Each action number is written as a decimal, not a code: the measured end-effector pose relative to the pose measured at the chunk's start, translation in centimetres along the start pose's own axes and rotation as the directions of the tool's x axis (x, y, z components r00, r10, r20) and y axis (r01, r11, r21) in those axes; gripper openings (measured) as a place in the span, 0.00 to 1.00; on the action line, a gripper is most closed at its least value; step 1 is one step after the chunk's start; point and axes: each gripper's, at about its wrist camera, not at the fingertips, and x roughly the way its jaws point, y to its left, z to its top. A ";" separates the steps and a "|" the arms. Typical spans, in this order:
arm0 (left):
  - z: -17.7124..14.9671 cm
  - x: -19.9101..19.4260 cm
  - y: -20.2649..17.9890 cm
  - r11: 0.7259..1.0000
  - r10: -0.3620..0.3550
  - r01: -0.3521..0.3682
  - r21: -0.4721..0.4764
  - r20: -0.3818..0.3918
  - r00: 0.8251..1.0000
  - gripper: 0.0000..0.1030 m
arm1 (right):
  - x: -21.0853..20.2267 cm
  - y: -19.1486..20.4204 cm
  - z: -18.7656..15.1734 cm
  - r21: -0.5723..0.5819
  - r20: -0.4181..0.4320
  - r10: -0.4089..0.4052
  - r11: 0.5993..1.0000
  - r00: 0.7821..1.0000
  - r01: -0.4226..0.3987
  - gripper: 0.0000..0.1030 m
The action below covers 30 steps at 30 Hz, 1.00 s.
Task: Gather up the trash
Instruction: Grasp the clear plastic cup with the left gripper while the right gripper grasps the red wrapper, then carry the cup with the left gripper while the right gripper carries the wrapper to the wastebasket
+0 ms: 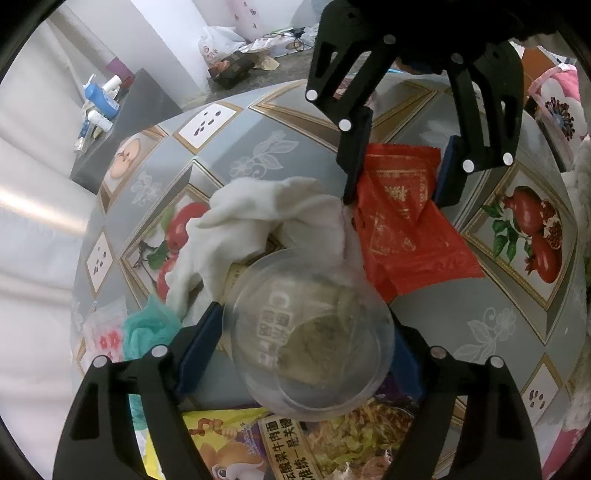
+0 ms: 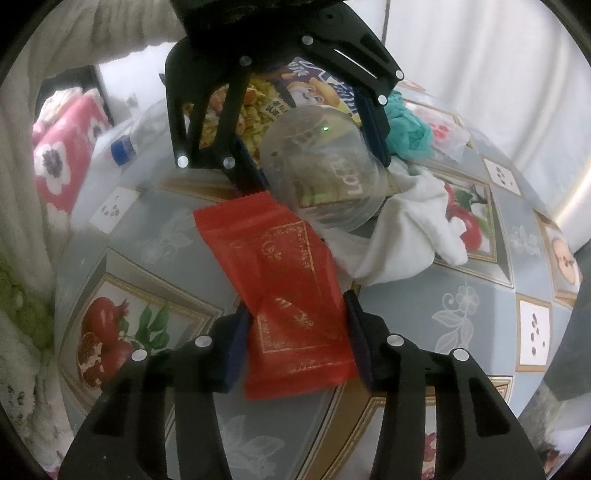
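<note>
Crinkled red foil wrapper (image 2: 295, 295) lies between right claw (image 2: 297, 332) pads.

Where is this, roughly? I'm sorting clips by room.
Probably a lived-in home: a table under a fruit-print tablecloth, a floral blanket beside it, toiletry bottles on a side stand.

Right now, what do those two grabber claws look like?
Both look the same. The left gripper and the right gripper are matte black plastic, each with two fingers built from flat, angular struts with long cut-out slots. Round silver pins dot the joints. The fingertip pads are dark navy blue blocks. No cables show. A fuzzy cream sleeve shows behind the left gripper.
</note>
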 end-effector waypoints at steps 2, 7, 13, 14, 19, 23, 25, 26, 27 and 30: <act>0.0 -0.2 -0.1 1.000 -0.005 0.005 -0.006 0.005 1.000 0.78 | 0.0 0.1 -0.1 -0.001 0.001 -0.003 1.000 1.000 0.003 0.41; 0.0 -0.5 -0.4 1.000 -0.002 0.002 0.002 0.005 1.000 0.78 | -0.1 0.3 -0.1 -0.004 0.000 -0.008 1.000 1.000 0.008 0.39; 0.0 -1.1 -0.7 1.000 0.001 -0.001 0.003 0.010 1.000 0.78 | -0.1 0.4 0.0 -0.007 -0.004 -0.004 1.000 1.000 0.004 0.38; 0.0 -1.2 -0.7 1.000 0.002 -0.002 0.003 0.010 1.000 0.78 | -0.2 0.5 0.1 -0.011 -0.005 -0.007 1.000 1.000 0.007 0.38; -0.1 -1.8 -1.0 1.000 0.008 -0.008 0.006 0.011 1.000 0.78 | -0.6 0.8 0.2 -0.011 -0.003 -0.012 1.000 1.000 0.012 0.38; -0.1 -2.5 -1.1 1.000 0.015 -0.015 0.005 0.018 1.000 0.78 | -1.1 1.1 0.3 -0.013 0.001 -0.021 1.000 1.000 0.021 0.37; -0.1 -3.0 -1.3 1.000 0.021 -0.022 0.004 0.022 1.000 0.78 | -1.4 1.4 0.3 -0.017 0.002 -0.024 1.000 1.000 0.024 0.37; -0.1 -3.1 -1.4 1.000 0.023 -0.023 0.004 0.023 0.999 0.77 | -1.5 1.4 0.4 -0.018 0.003 -0.026 0.999 1.000 0.026 0.37; -0.1 -3.3 -1.5 1.000 0.026 -0.026 0.005 0.025 0.999 0.77 | -1.7 1.6 0.4 -0.020 0.003 -0.028 0.999 1.000 0.028 0.37; -0.1 -4.3 -1.8 0.999 0.036 -0.036 -0.001 0.041 0.999 0.77 | -2.2 2.0 0.4 -0.024 0.002 -0.036 0.999 0.999 0.036 0.37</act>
